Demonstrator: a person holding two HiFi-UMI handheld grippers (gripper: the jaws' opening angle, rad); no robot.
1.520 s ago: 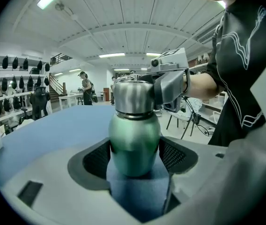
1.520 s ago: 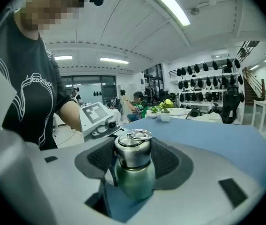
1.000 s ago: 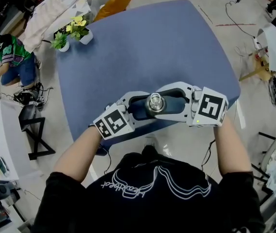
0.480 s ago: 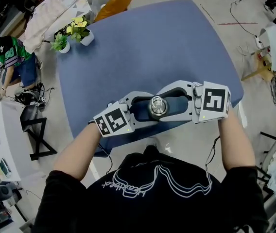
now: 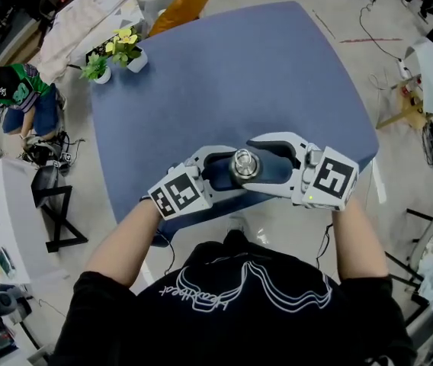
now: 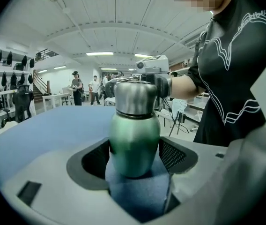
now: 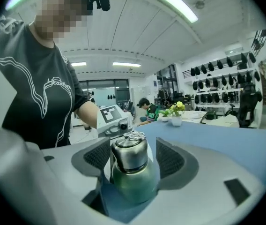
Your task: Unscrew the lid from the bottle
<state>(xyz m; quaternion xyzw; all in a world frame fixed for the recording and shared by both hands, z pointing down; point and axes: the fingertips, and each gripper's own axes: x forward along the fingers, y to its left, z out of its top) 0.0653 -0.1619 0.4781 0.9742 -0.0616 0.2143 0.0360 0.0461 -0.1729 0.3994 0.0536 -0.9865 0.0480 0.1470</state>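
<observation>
1. A green metal bottle [image 6: 133,139] stands upright at the near edge of the blue-covered table [image 5: 224,75], in the lower middle of the head view.
2. Its silver steel lid [image 7: 129,154], which has a wire ring on top, sits on the bottle's neck.
3. The left gripper [image 6: 135,156] reaches in from the left, its dark pads pressed against both sides of the green body.
4. The right gripper [image 7: 133,159] reaches in from the right. Its jaws have just been opening and now stand wide on either side of the lid, without pressing it.
</observation>
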